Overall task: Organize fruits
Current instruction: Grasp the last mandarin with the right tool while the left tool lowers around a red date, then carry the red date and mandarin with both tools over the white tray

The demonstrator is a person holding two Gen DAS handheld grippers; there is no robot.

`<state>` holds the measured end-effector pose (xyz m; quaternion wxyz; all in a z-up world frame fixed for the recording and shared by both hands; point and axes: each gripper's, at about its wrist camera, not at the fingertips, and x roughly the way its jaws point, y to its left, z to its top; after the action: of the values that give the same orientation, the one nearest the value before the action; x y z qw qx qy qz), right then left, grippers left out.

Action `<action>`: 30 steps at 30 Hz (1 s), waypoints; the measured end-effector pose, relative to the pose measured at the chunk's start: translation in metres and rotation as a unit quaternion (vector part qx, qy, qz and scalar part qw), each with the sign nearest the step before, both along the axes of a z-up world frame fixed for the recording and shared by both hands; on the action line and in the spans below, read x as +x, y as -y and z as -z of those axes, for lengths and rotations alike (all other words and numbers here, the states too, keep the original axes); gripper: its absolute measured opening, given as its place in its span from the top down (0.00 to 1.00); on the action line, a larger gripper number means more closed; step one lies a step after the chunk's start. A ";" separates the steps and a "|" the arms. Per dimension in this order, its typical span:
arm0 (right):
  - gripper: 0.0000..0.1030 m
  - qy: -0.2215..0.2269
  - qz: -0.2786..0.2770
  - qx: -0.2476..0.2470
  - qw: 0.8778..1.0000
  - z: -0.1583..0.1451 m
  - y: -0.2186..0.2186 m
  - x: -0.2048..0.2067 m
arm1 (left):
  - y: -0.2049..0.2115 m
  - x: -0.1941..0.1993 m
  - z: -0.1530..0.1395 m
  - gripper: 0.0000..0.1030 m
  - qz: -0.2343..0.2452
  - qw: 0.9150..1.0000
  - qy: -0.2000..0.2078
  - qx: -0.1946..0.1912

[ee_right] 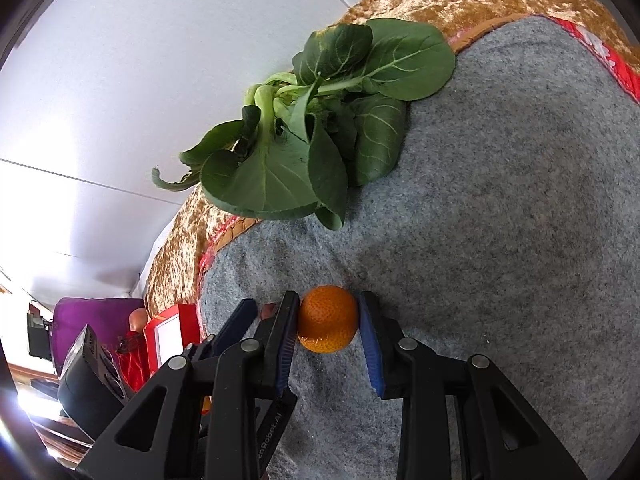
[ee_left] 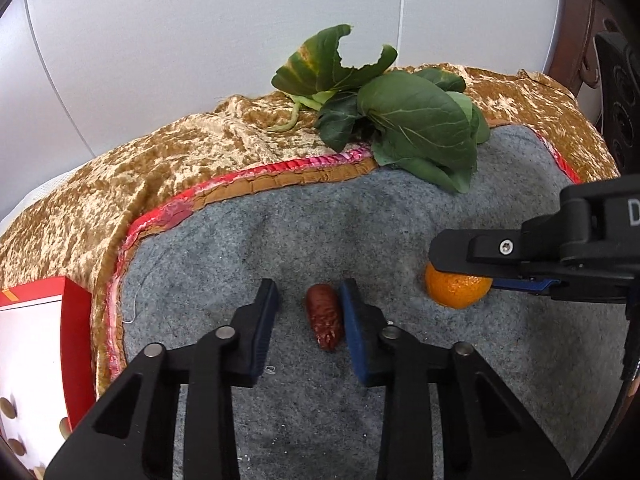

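At the far left a red box [ee_left: 76, 320] sits off the edge of the grey felt mat [ee_left: 280, 232], and it is my guess for where the fruit goes, though nothing confirms it; the step in hand is the pickup, both tools working at once

The left gripper [ee_left: 308, 294] is lowered to the mat with a dried red date [ee_left: 325, 316] between its fingers; the jaws are not clamped yet: the pad on the picture's right [ee_left: 354, 332] touches the date's side, while the other pad [ee_left: 262, 320] stands clear of it with bare felt between; the date lies flat, its long axis running away from the camera almost in line with the fingers, its narrower end nearer the camera, so the jaws meet it across its short width; the next move calls for closing until both pads bear on it, gently, since it looks small and wrinkled and may roll or squirt out

Behind, a bunch of bok choy [ee_left: 412, 120] rests across the mat's border, well apart from both fruits

Further right, the mandarin [ee_right: 327, 319] sits on the felt, clenched by the right gripper [ee_right: 328, 312], a pad against each flank; being round it has no long axis to speak of, and I cannot tell where its stem end points; it looks ready to lift straight up
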<state>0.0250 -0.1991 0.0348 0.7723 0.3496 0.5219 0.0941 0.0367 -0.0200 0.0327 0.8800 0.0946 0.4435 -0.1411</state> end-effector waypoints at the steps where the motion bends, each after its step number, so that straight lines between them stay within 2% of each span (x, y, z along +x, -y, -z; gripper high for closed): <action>1: 0.71 0.002 0.000 -0.001 1.000 -0.001 -0.001 0.000 | -0.001 0.000 0.000 0.81 0.001 1.000 -0.001 0.000; 4: 0.71 0.007 -0.002 -0.004 1.000 -0.006 -0.004 -0.002 | -0.005 0.000 -0.002 0.87 0.000 1.000 -0.003 -0.003; 21: 0.71 0.015 -0.037 -0.014 0.999 -0.011 -0.048 -0.003 | -0.039 -0.018 -0.022 0.87 -0.003 1.000 0.011 -0.006; 30: 0.71 0.028 -0.077 -0.014 0.997 -0.018 -0.104 -0.003 | -0.083 -0.030 -0.038 0.87 -0.034 0.999 0.026 0.005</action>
<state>0.0223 -0.0948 0.0532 0.7820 0.2950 0.5265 0.1555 0.0069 0.0632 0.0708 0.8952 0.0879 0.4238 -0.1064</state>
